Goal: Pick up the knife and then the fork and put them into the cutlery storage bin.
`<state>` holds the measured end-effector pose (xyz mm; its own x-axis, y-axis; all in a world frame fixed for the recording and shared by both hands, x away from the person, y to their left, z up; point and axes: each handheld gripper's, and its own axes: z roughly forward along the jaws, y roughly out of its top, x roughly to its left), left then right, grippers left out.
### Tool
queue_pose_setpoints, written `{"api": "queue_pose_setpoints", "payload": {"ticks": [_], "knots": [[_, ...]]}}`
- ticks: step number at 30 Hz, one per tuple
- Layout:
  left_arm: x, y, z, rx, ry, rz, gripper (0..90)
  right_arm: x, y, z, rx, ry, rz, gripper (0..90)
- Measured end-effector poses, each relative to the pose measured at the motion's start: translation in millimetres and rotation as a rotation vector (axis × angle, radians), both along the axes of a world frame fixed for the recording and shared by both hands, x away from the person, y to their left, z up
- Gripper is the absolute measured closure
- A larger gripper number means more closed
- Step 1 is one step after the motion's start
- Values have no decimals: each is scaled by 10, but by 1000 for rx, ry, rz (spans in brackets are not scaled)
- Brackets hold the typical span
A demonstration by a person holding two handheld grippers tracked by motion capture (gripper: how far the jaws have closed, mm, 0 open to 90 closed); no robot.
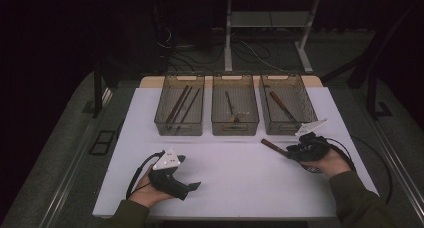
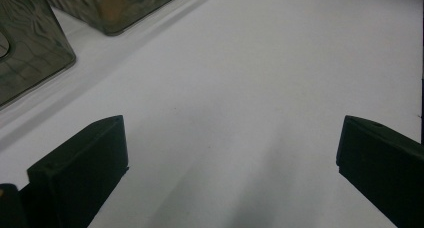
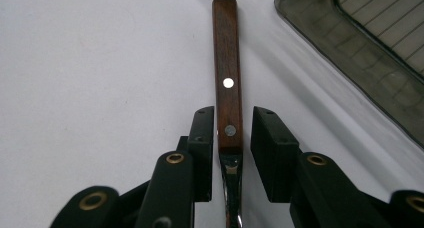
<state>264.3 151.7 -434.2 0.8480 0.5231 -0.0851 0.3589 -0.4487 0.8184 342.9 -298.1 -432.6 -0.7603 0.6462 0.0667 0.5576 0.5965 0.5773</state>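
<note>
The right gripper sat low on the white table with its jaws nearly closed around a wooden-handled knife; one jaw was against the handle and a thin gap showed at the other, so a firm grip could not be told. The knife lay flat at the right of the table, just in front of the right-hand of three clear bins, handle pointing left and away. At the near left the left gripper rested with jaws wide apart, holding nothing
</note>
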Motion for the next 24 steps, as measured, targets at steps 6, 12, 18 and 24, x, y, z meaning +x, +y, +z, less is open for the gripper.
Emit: {"api": "queue_pose_setpoints", "payload": {"ticks": [6,12,18,24], "knots": [[1,0,-1,2,1,-2,0,12,20,-29,-8,9,11,747],[1,-2,-1,0,2,-2,0,22,49,-44,-42,14,30,757],[4,-9,-7,2,3,-6,0,110,117,7,-110,65,73,758],[3,-10,-5,1,3,-9,0,252,255,75,-231,148,131,755]]}}
